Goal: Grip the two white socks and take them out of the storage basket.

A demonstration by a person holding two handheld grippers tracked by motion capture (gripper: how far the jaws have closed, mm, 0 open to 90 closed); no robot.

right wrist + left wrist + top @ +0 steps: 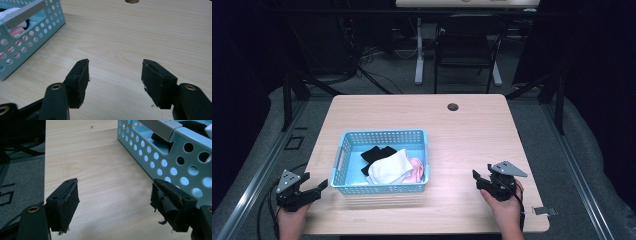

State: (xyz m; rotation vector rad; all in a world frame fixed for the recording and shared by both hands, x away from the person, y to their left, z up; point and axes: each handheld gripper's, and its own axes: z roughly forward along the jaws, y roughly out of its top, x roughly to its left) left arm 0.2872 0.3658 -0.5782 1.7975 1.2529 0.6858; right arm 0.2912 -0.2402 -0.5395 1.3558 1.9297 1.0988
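Observation:
A light blue perforated basket (pixel 382 134) stands on the wooden table (pixel 472 135), left of centre. Inside lie a black cloth (pixel 377 154), a white one (pixel 391 167) and a pink one (pixel 417 169). My left gripper (pixel 315 182) is held at the table's front left corner, just left of the basket, open with nothing between its jaws. In the left gripper view it (pixel 115 192) points along the basket's wall (pixel 160 152). My right gripper (pixel 482 172) rests over the front right of the table, open and empty. In the right gripper view it (pixel 115 72) has the basket (pixel 37 27) at the far left.
A round cable hole (pixel 453 106) sits near the table's far edge. Beyond the table stand a black chair (pixel 467 45) and a white desk leg (pixel 419 55), with cables on the floor. Bare wood lies between the basket and my right gripper.

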